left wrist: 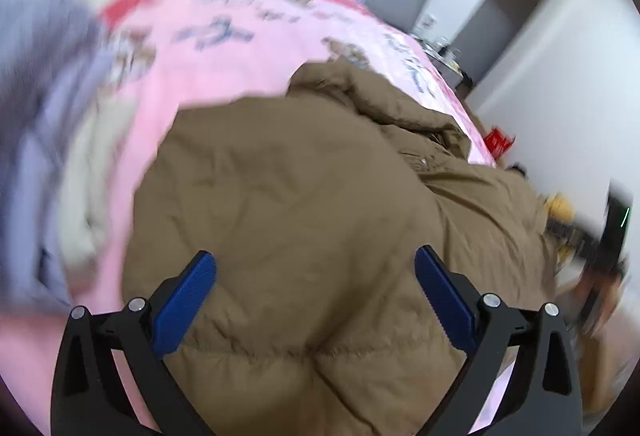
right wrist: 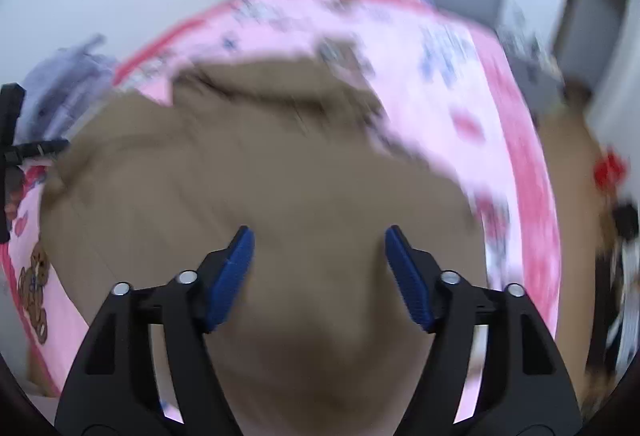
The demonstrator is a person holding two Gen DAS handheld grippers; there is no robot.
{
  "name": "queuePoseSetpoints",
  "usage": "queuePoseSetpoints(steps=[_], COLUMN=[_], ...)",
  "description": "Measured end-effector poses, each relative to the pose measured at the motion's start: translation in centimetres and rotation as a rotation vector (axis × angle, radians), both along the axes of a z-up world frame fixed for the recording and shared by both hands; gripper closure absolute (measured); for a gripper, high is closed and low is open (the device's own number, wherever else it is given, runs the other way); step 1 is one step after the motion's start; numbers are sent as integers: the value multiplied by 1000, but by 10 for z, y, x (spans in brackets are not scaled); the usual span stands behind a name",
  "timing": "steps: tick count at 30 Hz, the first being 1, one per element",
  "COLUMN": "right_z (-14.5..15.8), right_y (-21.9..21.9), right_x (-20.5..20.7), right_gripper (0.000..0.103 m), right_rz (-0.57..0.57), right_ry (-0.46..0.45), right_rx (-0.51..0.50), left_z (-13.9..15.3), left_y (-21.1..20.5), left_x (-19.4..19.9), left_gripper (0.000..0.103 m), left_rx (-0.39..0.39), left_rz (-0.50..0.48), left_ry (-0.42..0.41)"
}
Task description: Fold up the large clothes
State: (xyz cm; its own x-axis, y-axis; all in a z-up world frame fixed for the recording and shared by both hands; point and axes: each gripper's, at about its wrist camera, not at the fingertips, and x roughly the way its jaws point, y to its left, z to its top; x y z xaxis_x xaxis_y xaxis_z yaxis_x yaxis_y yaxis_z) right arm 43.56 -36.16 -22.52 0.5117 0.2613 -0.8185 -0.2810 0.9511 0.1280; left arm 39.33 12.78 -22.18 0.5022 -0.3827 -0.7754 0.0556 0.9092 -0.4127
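The brown padded jacket point(left wrist: 304, 203) lies bunched and creased on a pink printed bedspread point(left wrist: 248, 63), its stitched seams showing. The left gripper point(left wrist: 316, 268) hangs over it with jaws wide and nothing between the pads. The right gripper point(right wrist: 320, 240) is also spread, empty, above the jacket. Grey-blue clothes point(left wrist: 44, 123) at the bed's edge are blurred.
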Motion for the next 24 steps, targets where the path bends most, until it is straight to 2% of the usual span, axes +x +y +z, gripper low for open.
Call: queuePoseSetpoints(steps=[2,6,9,12,16,18,24], right_z=[-17,-40,-50,-64,-78,-84,-96], right_y=[-8,0,-3,-22,-25,-29,-28], right_x=[-2,6,15,28,28,30,33], right_gripper=[43,42,35,33,26,26,26], right_rz=[-37,-81,-126,-186,-183,-199,-192], right_ry=[13,51,68,144,159,185,206], right_rx=[27,-106,-157,-98,-100,-65,-54], left_z=[-12,-31,-45,-56,-65,-68,-77], left_y=[0,-11,-16,-12,-16,-18,-20], left_x=[-2,3,9,18,19,18,21], left_gripper=[5,5,4,4,4,4,4], left_rx=[-13,74,110,88,119,134,152], left_rz=[23,47,47,58,50,47,49], left_ry=[32,96,137,174,187,192,224])
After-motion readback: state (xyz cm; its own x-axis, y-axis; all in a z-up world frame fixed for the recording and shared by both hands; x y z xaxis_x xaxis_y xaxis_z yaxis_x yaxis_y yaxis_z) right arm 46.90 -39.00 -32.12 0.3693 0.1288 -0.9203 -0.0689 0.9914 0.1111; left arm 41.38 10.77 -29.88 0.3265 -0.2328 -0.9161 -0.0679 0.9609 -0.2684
